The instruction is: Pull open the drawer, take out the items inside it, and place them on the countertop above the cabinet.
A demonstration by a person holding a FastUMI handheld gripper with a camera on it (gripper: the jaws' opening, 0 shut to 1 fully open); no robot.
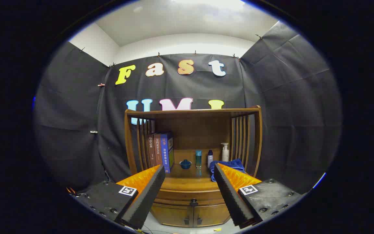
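The hand-held gripper (189,170) is spread wide and holds nothing. Beyond its fingers, at 12 o'clock, stands the brown wooden cabinet (193,136) with slatted sides. Its closed wooden drawer (192,196) with a dark knob (193,202) sits between the fingers, below the wooden countertop (187,182). On the countertop: upright books (161,152) at 10 o'clock from the knob, a small blue lidded bowl (185,164), a teal bottle (198,158), a dark-capped bottle (210,158), a white pump bottle (225,152) and a folded blue towel (230,163) at 1 o'clock.
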